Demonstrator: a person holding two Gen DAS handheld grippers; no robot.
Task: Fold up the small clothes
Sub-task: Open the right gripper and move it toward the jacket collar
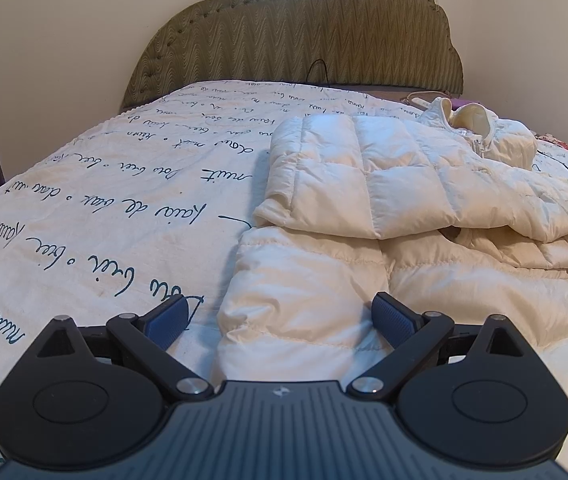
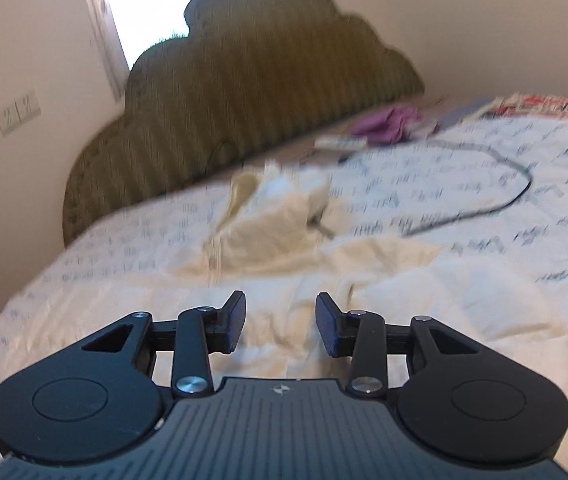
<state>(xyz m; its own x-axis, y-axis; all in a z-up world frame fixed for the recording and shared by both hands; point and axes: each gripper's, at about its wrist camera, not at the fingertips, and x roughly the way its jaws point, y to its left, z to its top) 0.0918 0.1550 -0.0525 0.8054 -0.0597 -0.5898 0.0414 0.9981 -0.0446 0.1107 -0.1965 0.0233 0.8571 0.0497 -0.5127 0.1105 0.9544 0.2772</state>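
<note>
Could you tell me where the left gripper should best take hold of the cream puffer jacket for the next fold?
Probably the near left hem corner of the cream puffer jacket, where its edge lies flat on the printed bedspread. The open left gripper already straddles that edge; coming in low from the near side, one finger could slide under the single layer. The sleeve folded across the chest is thicker and would bunch.

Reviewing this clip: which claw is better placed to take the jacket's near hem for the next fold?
Left, probably. The left claw is wide open, straddling the cream puffer jacket at its near left corner. The right claw is open and empty over the jacket, its view blurred, with no edge between its pads.
</note>
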